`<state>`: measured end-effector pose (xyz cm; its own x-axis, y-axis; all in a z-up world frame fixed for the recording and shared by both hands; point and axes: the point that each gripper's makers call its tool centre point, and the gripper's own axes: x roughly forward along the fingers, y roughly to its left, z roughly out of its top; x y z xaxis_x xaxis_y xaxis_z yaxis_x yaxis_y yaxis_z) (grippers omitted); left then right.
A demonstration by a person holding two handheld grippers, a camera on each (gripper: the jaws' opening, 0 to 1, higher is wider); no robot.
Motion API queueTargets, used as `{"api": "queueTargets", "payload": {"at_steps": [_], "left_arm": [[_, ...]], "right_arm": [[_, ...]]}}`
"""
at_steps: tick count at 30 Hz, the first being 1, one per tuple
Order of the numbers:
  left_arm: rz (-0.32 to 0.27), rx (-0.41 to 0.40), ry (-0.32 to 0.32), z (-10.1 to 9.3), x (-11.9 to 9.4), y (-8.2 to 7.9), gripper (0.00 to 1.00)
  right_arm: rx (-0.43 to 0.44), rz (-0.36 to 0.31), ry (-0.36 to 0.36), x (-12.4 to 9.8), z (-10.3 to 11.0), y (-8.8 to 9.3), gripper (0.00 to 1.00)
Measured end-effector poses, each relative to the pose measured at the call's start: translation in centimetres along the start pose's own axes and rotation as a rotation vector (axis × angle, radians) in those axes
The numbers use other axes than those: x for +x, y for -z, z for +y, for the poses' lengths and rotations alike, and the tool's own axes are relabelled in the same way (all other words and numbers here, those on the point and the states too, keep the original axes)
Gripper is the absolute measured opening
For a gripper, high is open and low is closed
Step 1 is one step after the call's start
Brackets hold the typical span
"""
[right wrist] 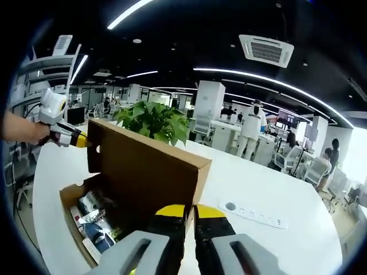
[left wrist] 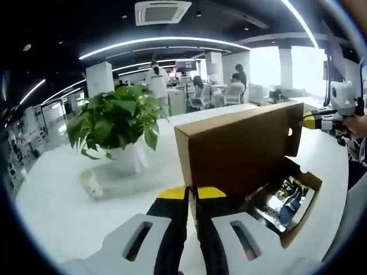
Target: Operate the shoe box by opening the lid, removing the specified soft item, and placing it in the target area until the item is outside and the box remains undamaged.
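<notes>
A brown cardboard shoe box (left wrist: 310,182) lies on the white table with its lid (left wrist: 241,149) swung up on edge. My left gripper (left wrist: 191,193) is shut on the lid's near end, yellow tips pressed together. My right gripper (left wrist: 309,120) pinches the lid's far top corner. In the right gripper view the lid (right wrist: 149,172) runs away from my right gripper (right wrist: 192,213), which is shut on its near end, to my left gripper (right wrist: 81,140) at the far corner. Inside the box (right wrist: 67,197) lie dark blue and white soft items (right wrist: 94,223), seen too as soft items (left wrist: 289,201).
A potted green plant (left wrist: 114,123) in a white pot stands on the table (left wrist: 57,212) behind the box, also seen as the plant (right wrist: 155,120). A small pale cup (left wrist: 92,183) lies near it. A white power strip (right wrist: 252,215) lies right of the box. People stand among far-off desks.
</notes>
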<state>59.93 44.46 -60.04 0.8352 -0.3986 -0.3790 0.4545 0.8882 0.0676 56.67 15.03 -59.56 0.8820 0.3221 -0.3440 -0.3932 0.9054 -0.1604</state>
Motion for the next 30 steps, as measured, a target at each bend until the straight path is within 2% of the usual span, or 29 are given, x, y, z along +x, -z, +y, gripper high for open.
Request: {"api": "queueTargets", "payload": {"at_steps": [12,21,30], "left_arm": [[0.001,0.004,0.000,0.1,0.1,0.0,0.02],[0.002,0.009,0.003,0.2,0.3,-0.1,0.02],[0.004,0.011,0.005,0.3,0.5,-0.2,0.02]], "right_arm": [[0.019,0.050,-0.012,0.3,0.7,2.6,0.04],[0.044,0.101,-0.013,0.3,0.8,5.2,0.05],[0.053,0.122,-0.018,0.6,1.1,6.2,0.05]]}}
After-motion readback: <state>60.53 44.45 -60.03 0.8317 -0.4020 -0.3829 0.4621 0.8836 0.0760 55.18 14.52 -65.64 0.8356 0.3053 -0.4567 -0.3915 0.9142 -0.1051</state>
